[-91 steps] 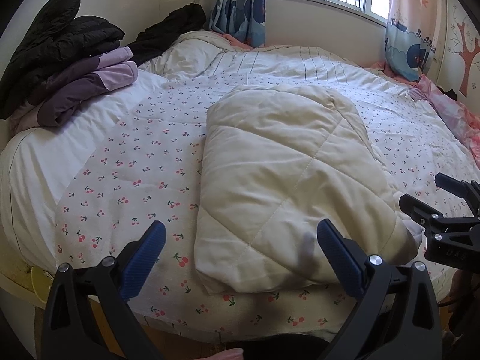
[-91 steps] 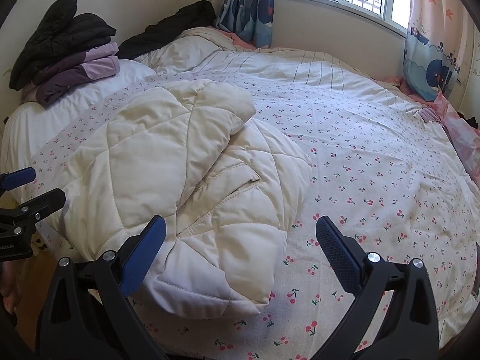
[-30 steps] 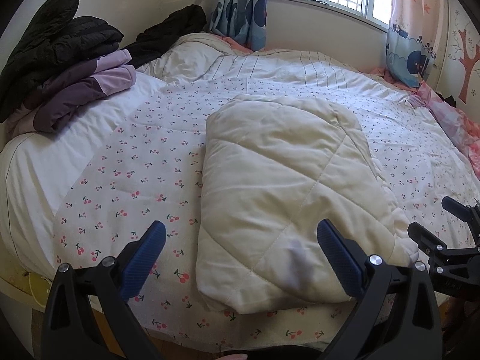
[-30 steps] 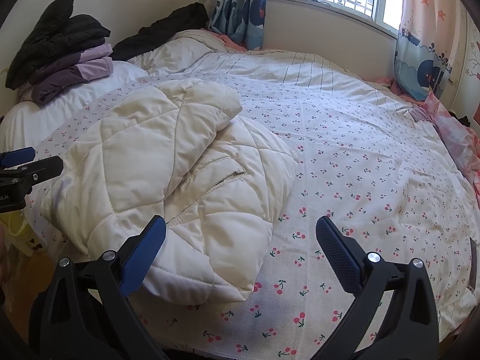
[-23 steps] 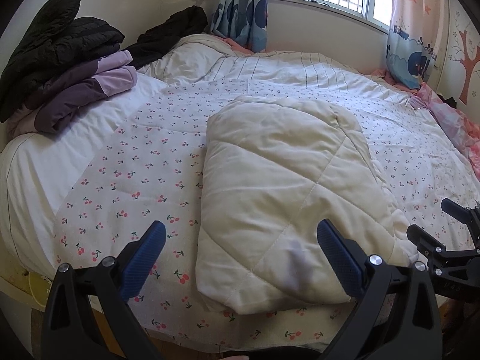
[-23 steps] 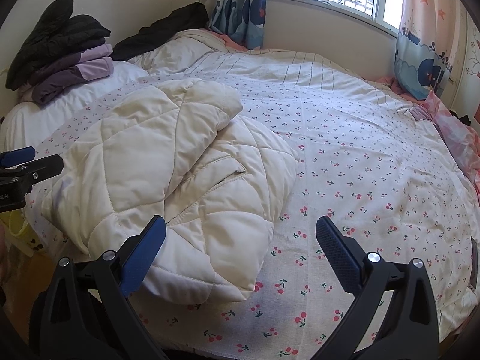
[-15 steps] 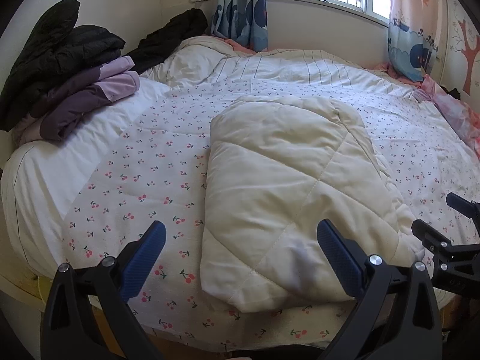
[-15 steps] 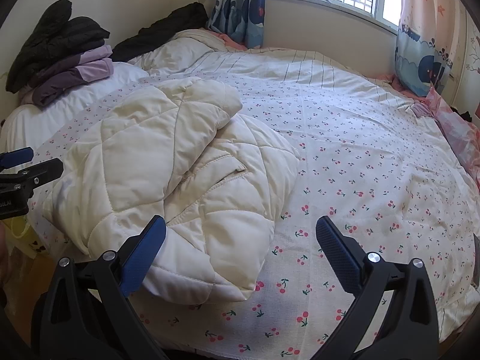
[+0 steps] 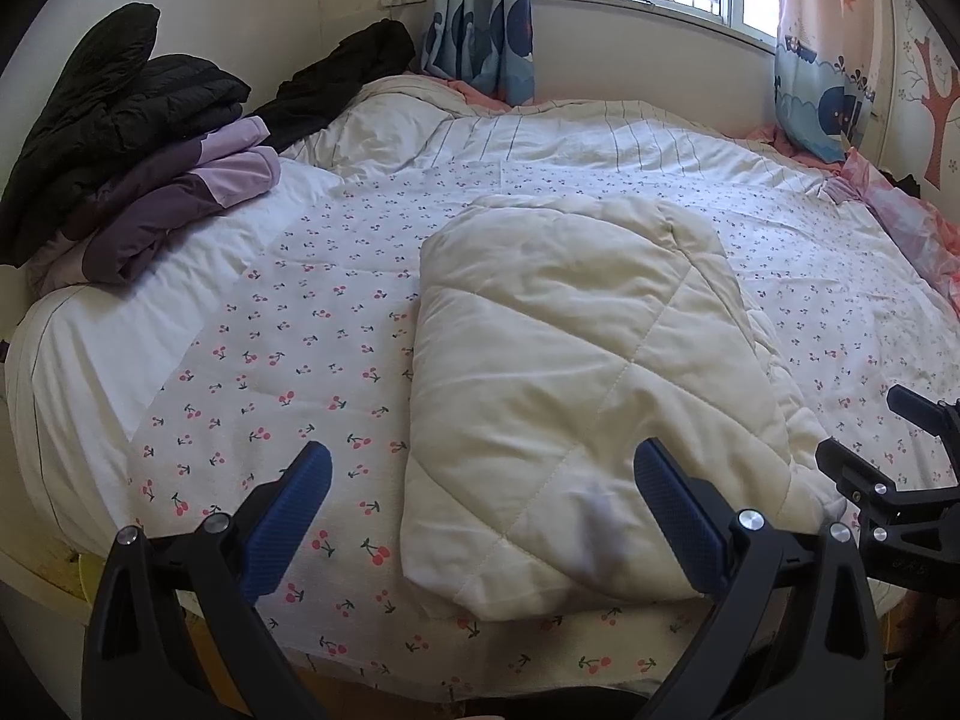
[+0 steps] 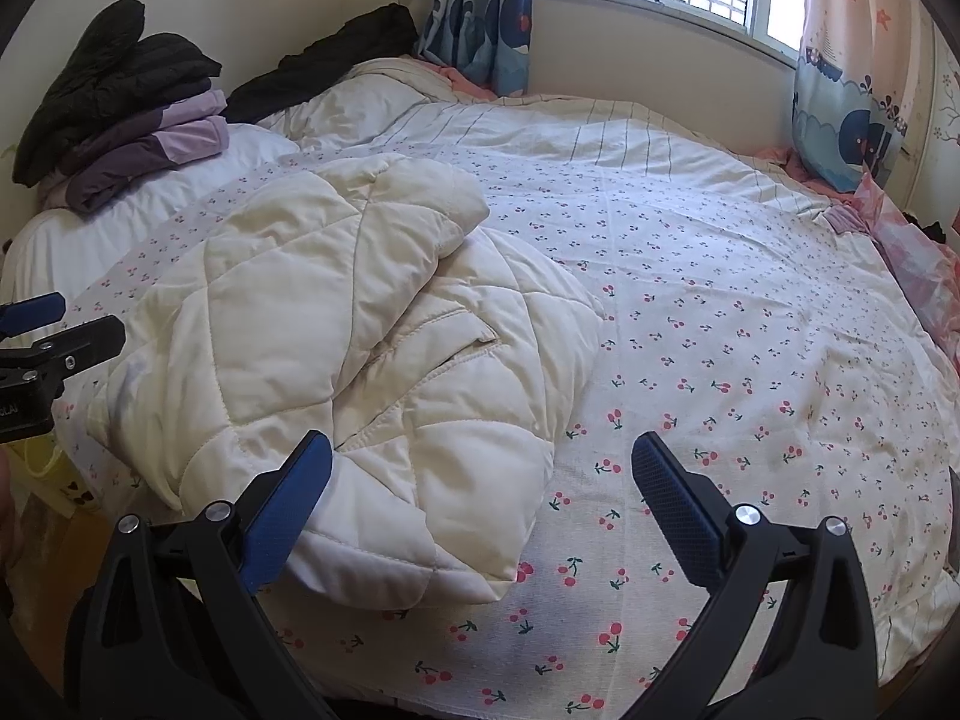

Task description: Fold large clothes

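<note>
A cream quilted jacket (image 9: 576, 372) lies folded into a thick bundle near the front edge of the bed (image 9: 336, 324). In the right wrist view the same jacket (image 10: 336, 348) shows its layered folds and a pocket flap. My left gripper (image 9: 480, 516) hovers open just short of the jacket's near end, its blue pads wide apart and empty. My right gripper (image 10: 477, 510) is open too, over the jacket's right corner and the sheet. Each gripper appears at the edge of the other's view: the right gripper (image 9: 900, 480), the left gripper (image 10: 42, 336).
A stack of folded dark and purple jackets (image 9: 138, 180) sits at the bed's far left corner, with a black garment (image 9: 348, 78) behind it. A rumpled duvet (image 9: 540, 132) lies along the back under the window. Curtains (image 9: 480, 18) hang at the wall. Pink fabric (image 9: 912, 228) lies at right.
Both grippers have stayed open and drawn back slightly from the jacket. The folded jacket has not moved on the bed.
</note>
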Demonstrator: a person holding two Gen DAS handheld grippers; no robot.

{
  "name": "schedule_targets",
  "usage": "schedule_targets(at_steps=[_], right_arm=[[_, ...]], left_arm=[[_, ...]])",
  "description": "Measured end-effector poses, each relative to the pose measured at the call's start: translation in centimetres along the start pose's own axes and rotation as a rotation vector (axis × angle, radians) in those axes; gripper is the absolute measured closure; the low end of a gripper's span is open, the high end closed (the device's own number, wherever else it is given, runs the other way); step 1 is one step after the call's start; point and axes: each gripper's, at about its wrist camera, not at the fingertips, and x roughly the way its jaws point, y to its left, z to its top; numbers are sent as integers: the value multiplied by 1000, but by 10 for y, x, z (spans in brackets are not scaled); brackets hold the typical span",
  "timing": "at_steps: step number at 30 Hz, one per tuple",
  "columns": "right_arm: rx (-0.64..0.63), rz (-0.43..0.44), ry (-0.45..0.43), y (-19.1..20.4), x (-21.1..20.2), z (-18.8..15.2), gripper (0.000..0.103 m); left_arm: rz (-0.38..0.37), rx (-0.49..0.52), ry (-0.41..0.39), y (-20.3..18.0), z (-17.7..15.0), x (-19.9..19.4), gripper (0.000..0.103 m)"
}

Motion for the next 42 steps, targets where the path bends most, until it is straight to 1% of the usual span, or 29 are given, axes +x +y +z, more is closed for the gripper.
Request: schedule_targets(at_steps=[9,42], right_arm=[[-1,1,0,0,0,0,6],[-6,8,5,5,1,-1,6]], left_arm=[[16,8,0,-2,0,-1,6],[27,13,2,-1,1,-2,6]])
